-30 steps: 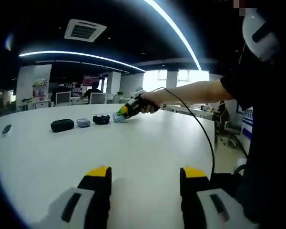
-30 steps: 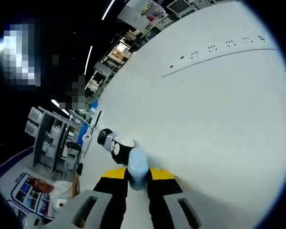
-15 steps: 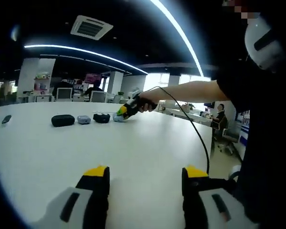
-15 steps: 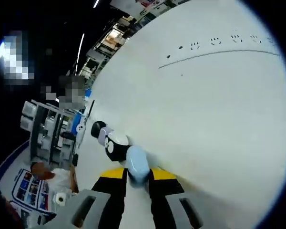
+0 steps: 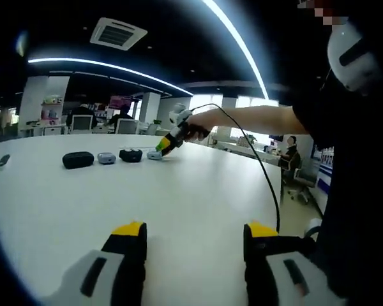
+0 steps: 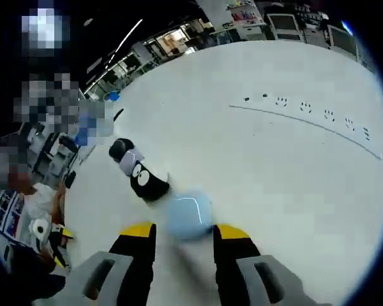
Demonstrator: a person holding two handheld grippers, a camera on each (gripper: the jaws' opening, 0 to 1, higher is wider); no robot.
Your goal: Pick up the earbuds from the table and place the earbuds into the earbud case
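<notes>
A pale blue earbud case [image 6: 189, 215] lies on the white tabletop [image 6: 287, 172], just ahead of the right hand-held gripper [image 6: 182, 234], whose jaws stand apart and clear of it. Beside it sit a black case [image 6: 148, 182], a grey case [image 6: 129, 160] and another black case [image 6: 119, 148] in a row. The left hand-held gripper [image 5: 195, 234] hovers well back, jaws wide apart.
</notes>
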